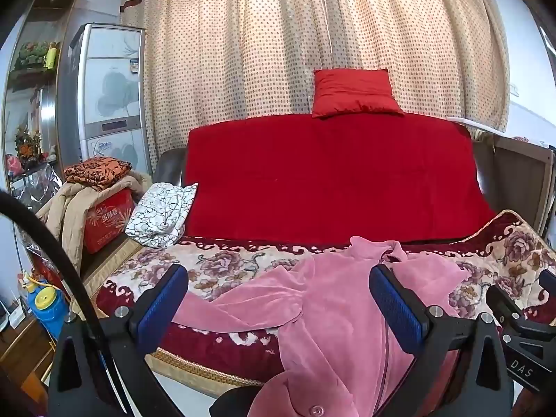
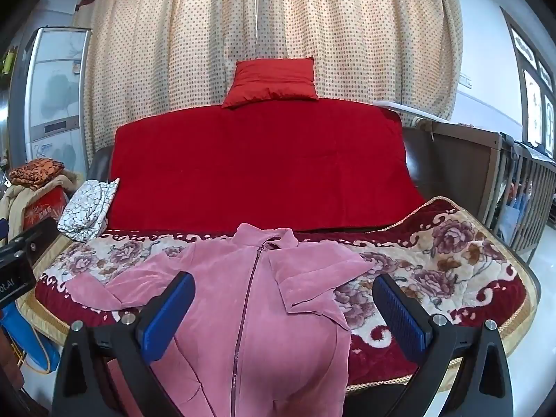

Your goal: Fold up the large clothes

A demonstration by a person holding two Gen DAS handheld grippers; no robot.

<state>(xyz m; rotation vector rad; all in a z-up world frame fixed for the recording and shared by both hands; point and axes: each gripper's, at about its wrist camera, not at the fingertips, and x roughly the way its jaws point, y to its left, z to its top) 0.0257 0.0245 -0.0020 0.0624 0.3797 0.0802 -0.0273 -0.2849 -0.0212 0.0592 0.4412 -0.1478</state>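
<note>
On the floral sofa cover (image 2: pixel 451 260), spread front-up: pink zip jacket (image 2: pixel 243 295), collar toward the red backrest throw (image 2: pixel 260 166), hem spilling over the front edge toward the cameras. Zipper (image 2: pixel 248 295) closed, running straight down the middle. One sleeve lying out across the flowers on the jacket's left-hand side in the right wrist view; the other already doubled back over the chest as a neat flap.

Left gripper (image 1: pixel 278 299) hovering above the outstretched sleeve, jaws wide apart, nothing between the blue pads (image 1: pixel 163 305). Right gripper (image 2: pixel 285 309) likewise spread wide over the body of the garment, holding nothing.

Probably the sleeve-folding stage, half done. For a clean result: pinch the loose sleeve near its cuff, lift only enough to clear the plush, carry it across to mirror the folded flap, set it down flat. Worth pinning the shoulder seam with the other gripper to stop the torso sliding. Velvety fabric likely to drag on the cover, so slow travel. Hanging hem liable to pull the whole piece forward; best hauled onto the seat before the final folds.

Beyond: red cushion (image 2: pixel 274 83) atop the backrest, white patterned cloth (image 2: pixel 88 208) at the sofa's end, dotted curtain (image 2: pixel 278 17) behind.
</note>
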